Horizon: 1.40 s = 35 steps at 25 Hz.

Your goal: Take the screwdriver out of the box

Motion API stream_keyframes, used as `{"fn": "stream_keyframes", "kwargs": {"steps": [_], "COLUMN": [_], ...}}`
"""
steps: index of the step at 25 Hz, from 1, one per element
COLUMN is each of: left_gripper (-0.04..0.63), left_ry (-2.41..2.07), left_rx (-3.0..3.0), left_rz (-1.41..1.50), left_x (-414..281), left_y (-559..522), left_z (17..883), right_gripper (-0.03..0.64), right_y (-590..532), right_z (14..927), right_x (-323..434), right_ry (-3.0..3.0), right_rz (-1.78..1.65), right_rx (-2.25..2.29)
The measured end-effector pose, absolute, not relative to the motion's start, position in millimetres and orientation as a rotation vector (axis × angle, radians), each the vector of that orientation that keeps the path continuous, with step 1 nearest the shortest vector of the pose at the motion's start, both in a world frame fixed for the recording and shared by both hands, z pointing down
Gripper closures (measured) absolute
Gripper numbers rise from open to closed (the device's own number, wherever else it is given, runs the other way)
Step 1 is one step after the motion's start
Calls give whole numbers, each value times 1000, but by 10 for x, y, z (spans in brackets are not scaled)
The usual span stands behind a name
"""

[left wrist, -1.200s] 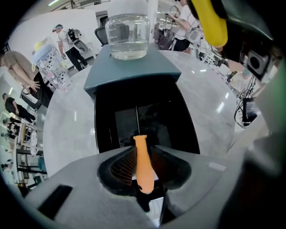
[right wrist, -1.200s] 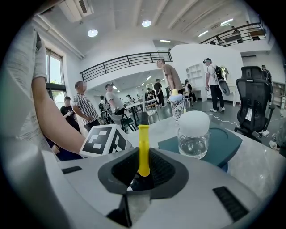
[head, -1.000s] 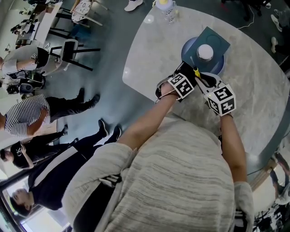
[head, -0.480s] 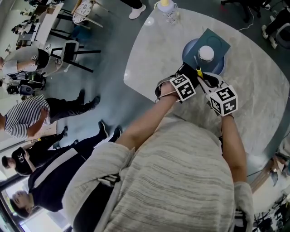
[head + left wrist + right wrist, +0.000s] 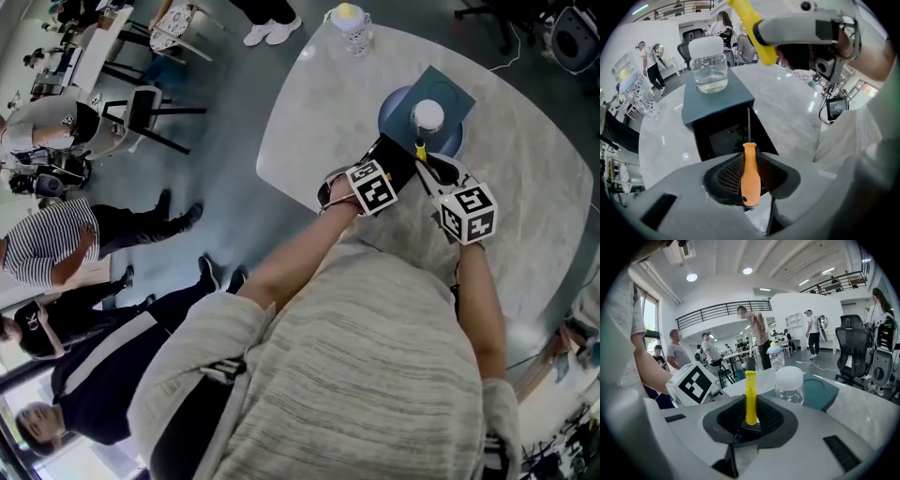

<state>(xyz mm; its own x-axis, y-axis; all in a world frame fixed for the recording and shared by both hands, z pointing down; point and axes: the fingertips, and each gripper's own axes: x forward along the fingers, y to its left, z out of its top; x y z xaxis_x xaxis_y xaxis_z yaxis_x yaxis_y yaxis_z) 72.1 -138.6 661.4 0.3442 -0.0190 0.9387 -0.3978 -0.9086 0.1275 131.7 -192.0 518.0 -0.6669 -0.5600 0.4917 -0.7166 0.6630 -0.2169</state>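
One worktop bears one box, with one jar atop it. Two tongs hover near the box: left tongs clamp one orange screwdriver, its shaft pointing at the box's dark opening; right tongs clamp one yellow tool.

Head view: we're up on the person's head, staring steeply down past a grey sweater onto the round bench. The left claw and right claw sit well below, at 2 o'clock.
Left gripper view: riding the left claw and aimed sharply down along its jaws. It's right up close on the teal box at centre, with the jar at 11 o'clock.
Right gripper view: riding the right claw, facing nearly level across the bench and out into the hall. The jar is close at 4 o'clock.
Shared ground: that white-lidded jar on the box shows in all three, and each claw camera catches the other claw.
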Motion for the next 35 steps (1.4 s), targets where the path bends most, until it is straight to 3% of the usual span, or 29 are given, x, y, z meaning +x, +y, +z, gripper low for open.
{"fn": "stream_keyframes", "kwargs": {"steps": [7, 24, 35], "left_gripper": [495, 497, 497], "left_ry": [-428, -554, -554], "left_rx": [2346, 2497, 2575], "left_rz": [1350, 443, 99], "left_x": [786, 977, 943], "left_y": [-1482, -1886, -1954], "left_z": [6307, 4894, 4173], "right_gripper": [551, 551, 551], "right_y": [-1939, -1862, -1765], "right_z": [4977, 4251, 3934], "right_x": [1360, 1561, 1558], "right_ry": [-2520, -2655, -2734], "right_rz": [564, 553, 549], "right_rx": [1108, 1354, 1411]}}
